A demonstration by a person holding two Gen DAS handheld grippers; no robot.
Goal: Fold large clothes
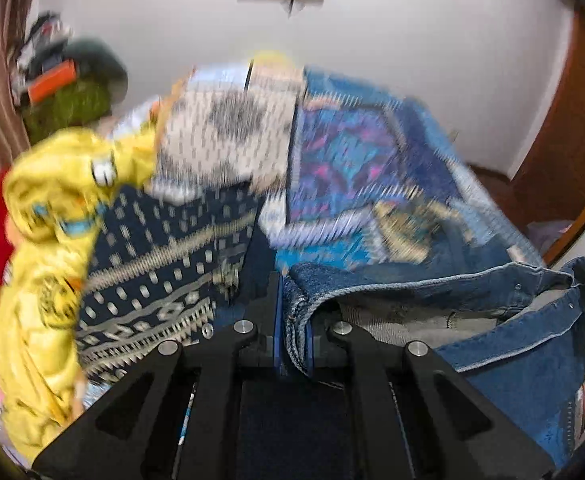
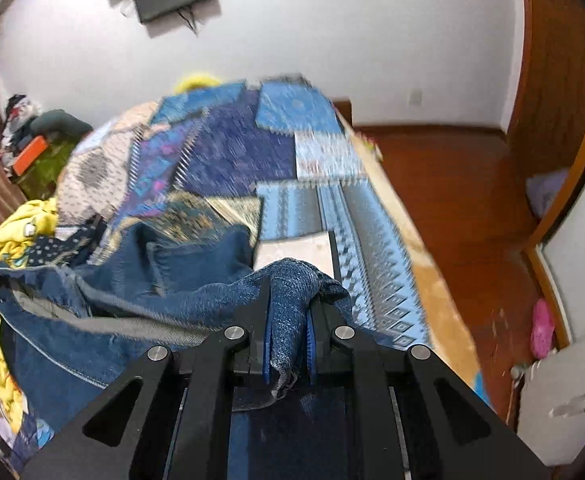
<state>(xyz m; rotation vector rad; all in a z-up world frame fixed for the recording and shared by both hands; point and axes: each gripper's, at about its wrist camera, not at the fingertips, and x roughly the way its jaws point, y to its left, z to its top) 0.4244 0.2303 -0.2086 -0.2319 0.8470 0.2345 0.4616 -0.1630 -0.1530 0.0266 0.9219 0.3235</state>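
A pair of blue denim jeans [image 1: 504, 344] hangs between my two grippers above a bed. My left gripper [image 1: 294, 320] is shut on one end of the waistband, which runs off to the right with the grey inner lining showing. My right gripper [image 2: 290, 320] is shut on a bunched fold of the jeans [image 2: 104, 336], and the rest of the denim spreads to the left and below. The other gripper shows only as a dark tip at the far edge of each view.
The bed carries a blue patchwork quilt [image 2: 252, 152] and a heap of clothes: a yellow garment [image 1: 48, 240], a navy patterned one [image 1: 164, 264]. A wooden floor [image 2: 452, 200] and wooden door [image 2: 556, 92] lie right of the bed. A pink slipper [image 2: 542, 328] lies on the floor.
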